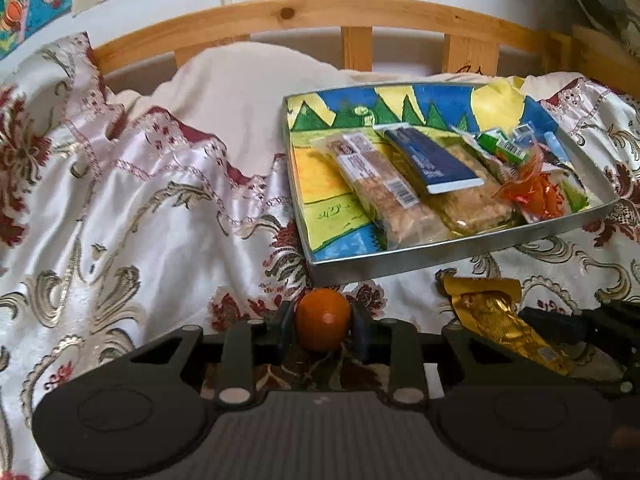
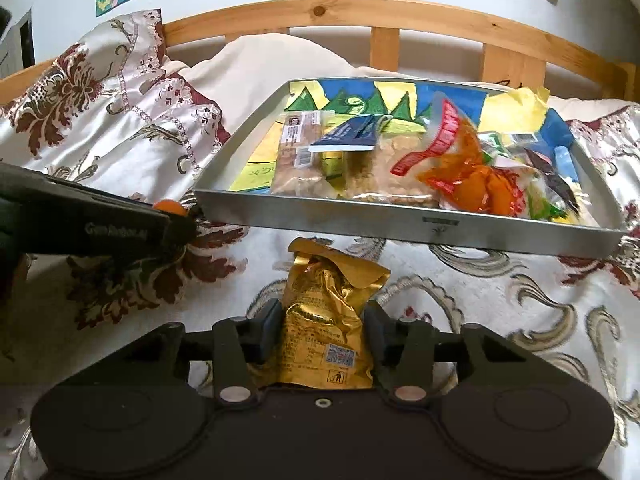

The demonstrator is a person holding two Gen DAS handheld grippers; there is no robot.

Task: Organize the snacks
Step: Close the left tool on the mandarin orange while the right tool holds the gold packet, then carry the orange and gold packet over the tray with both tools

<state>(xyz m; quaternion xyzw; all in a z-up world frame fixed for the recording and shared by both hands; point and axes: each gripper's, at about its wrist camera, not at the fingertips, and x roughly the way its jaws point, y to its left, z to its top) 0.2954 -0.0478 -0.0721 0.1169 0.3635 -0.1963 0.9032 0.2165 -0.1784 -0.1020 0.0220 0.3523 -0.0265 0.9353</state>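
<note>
My left gripper (image 1: 323, 326) is shut on a small orange fruit (image 1: 322, 323), low over the bedspread in front of the tray's near left corner; the fruit also shows in the right wrist view (image 2: 170, 206). My right gripper (image 2: 322, 330) is shut on a gold snack packet (image 2: 326, 320), just in front of the tray; the packet also shows in the left wrist view (image 1: 500, 322). The metal tray (image 2: 400, 226) has a colourful drawing as a liner and holds two clear-wrapped bars (image 1: 380, 188), a dark blue packet (image 1: 434, 160) and an orange bag (image 2: 468, 172).
The tray (image 1: 440, 248) rests on a white floral bedspread (image 1: 140, 208). A wooden headboard (image 1: 320, 16) and a cream pillow (image 1: 240, 76) lie behind it. Drawings hang on the wall. The left gripper's body (image 2: 80, 224) reaches in at the left of the right wrist view.
</note>
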